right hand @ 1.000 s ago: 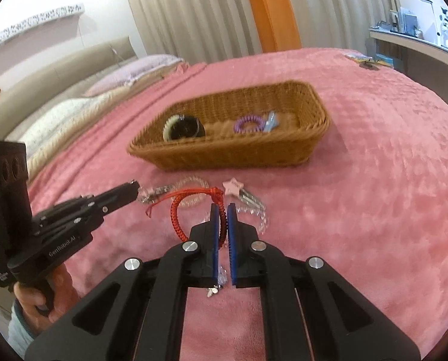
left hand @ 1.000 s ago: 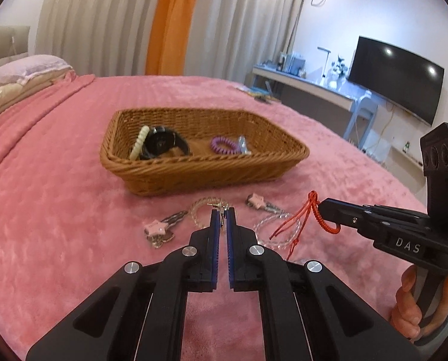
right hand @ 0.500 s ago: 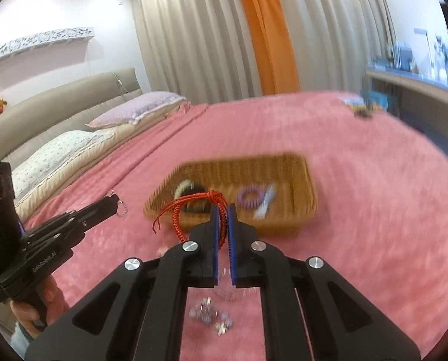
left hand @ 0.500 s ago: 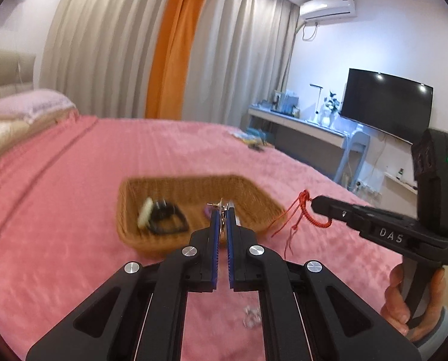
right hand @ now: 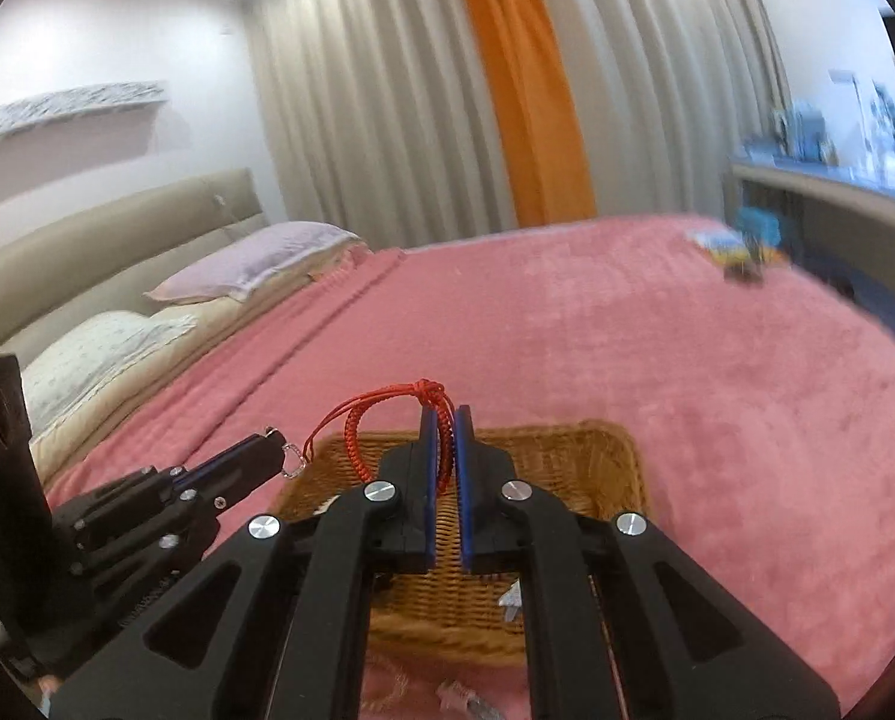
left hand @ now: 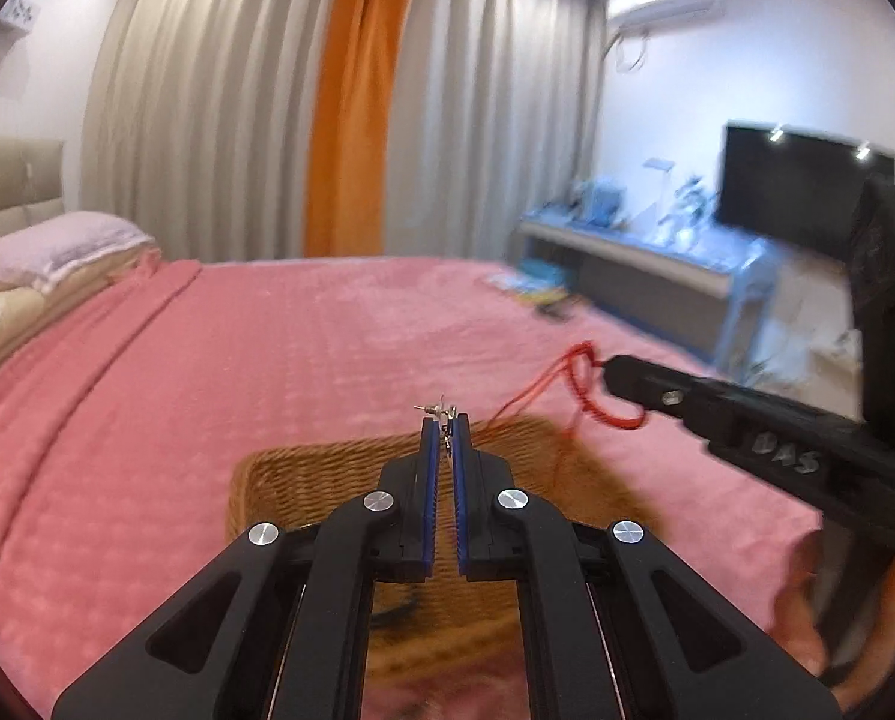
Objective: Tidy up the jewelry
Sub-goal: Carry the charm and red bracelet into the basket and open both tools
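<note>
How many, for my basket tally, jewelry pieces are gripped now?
2: red cord bracelet in the right gripper, small metal piece in the left gripper; others may be hidden.

The gripper arms hide most of the blurred wicker basket (left hand: 303,480).

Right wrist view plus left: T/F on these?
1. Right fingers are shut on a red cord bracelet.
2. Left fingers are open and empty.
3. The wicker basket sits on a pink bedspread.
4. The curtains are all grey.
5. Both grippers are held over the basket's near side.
1. True. The right gripper pinches the red cord bracelet.
2. False. The left gripper is shut on a small metal clasp.
3. True. The wicker basket rests on the pink bedspread.
4. False. An orange curtain hangs between grey ones.
5. True, as far as both views show.
</note>
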Demonstrator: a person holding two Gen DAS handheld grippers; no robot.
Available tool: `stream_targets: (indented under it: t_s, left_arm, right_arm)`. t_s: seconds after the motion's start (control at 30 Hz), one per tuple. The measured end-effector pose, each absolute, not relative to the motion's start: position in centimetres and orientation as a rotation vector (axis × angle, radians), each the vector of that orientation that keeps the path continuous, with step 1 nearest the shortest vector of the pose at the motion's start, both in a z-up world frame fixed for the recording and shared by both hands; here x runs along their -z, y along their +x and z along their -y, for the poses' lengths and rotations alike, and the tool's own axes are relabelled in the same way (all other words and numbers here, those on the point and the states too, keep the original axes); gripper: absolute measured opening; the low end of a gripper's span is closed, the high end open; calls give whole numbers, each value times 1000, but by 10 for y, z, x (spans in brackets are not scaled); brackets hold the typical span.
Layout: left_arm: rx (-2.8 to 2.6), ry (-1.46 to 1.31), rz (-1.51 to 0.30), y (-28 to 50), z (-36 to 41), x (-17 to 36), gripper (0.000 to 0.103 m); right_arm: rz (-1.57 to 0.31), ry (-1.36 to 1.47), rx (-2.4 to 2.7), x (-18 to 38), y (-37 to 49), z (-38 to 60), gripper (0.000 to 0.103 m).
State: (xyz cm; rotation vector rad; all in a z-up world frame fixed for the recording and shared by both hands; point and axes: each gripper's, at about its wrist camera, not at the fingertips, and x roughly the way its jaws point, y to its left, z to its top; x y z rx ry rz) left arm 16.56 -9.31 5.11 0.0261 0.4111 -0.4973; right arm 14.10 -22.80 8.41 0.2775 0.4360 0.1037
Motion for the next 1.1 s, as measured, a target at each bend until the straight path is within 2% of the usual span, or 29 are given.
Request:
stream_targets:
  t_s: [0.3,0.47,0.67,0.7,0.77,0.9,0.93,0.97,1.0,1.03,1.1]
  left_arm:
    - [535,53,-569,206,109,11,3]
    - [560,79,-598,203,118,20,3]
    - [574,37,-629,205,112,22,5]
    - [573,31,-631,204,111,22,7]
    - [572,21,-623,203,108,20,17]
    - [604,-1,-586,194,103,11,21]
    - [611,-8,-574,191,101,8,27]
    - [614,-14,-565,189,100,5,40]
    - [608,-21,-552,187,99,3,47]
    - [597,-28,-533,184,96,0,49]
    - [586,-49,-521,180,89,-6,49]
  right_arm:
    - [-676,350,-58,-4,202,250,4]
    - [-732,415,-120,9,205,250,4]
    - [-734,346,-72,10,204,244,4]
    - [-739,346,-72,11,204,244,5]
    - [-745,352,-74,13,204,246,5]
    - [-698,453,-184,8,196,255,5]
    - [-685,457,-187,5,194,257,5]
    - [-666,441,-173,0,191,256,6]
    - [-642,419,-159,-4,187,256,10]
    - [-624,405,-144,-7,183,256,16]
    - [-600,401,-134,-10,178,256,25]
